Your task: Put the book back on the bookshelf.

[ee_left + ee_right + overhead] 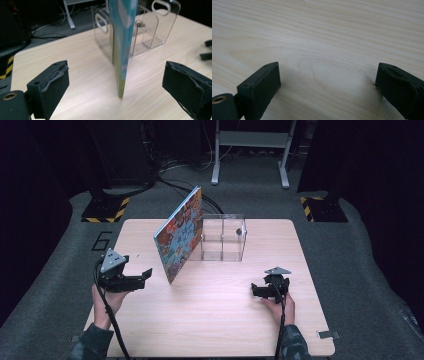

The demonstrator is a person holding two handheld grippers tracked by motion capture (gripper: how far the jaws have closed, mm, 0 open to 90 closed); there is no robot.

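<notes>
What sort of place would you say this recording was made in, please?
Probably a lab recording bay: a lone wooden table on grey carpet, hazard-striped stand bases, floor cables and dark surroundings.

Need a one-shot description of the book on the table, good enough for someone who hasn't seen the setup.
Start at the light wooden table and find the clear acrylic divider rack near its far middle. The book leans against the rack's left side, standing on its lower edge and tilted. It is the one colourful thing there: a thin, flat picture book with a busy multicoloured cover, ahead of the open left gripper.
</notes>
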